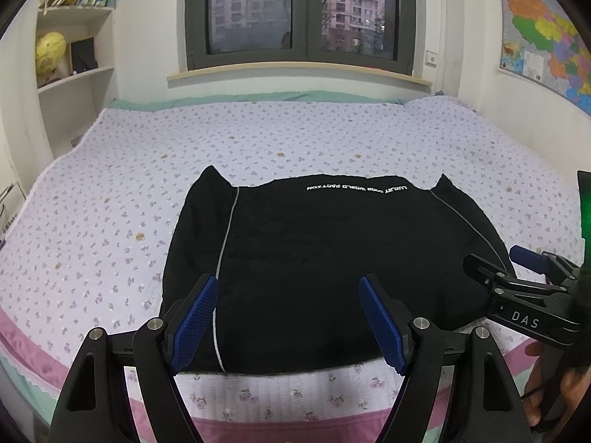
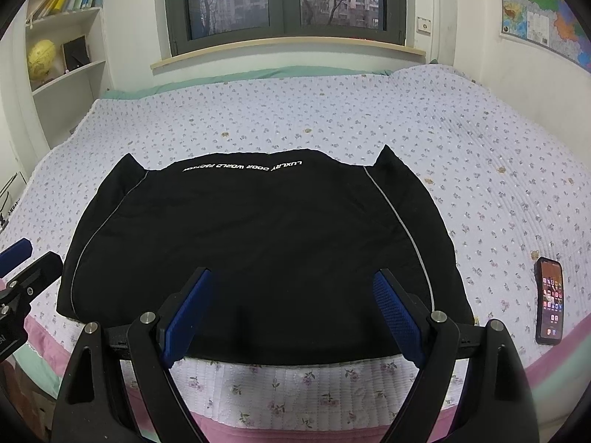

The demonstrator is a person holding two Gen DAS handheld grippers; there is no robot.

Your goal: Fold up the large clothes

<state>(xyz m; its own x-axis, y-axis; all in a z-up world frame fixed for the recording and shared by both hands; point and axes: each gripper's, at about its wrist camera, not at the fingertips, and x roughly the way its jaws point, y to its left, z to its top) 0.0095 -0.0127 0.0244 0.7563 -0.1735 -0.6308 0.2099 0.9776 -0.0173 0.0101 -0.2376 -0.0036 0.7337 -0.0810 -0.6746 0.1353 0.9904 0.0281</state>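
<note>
A black garment [image 1: 314,258] with grey piping and white lettering lies folded and flat on the bed, near its front edge; it also shows in the right wrist view [image 2: 258,243]. My left gripper [image 1: 288,288] is open and empty, hovering over the garment's near edge. My right gripper [image 2: 291,284] is open and empty, also over the near edge. The right gripper shows at the right of the left wrist view [image 1: 498,262]. The left gripper shows at the left edge of the right wrist view [image 2: 22,262].
The bed [image 1: 295,136] has a floral quilt and a pink front edge. A phone [image 2: 549,301] with a lit screen lies on the bed right of the garment. Shelves [image 1: 74,48] stand at the back left, a window behind, a map on the right wall.
</note>
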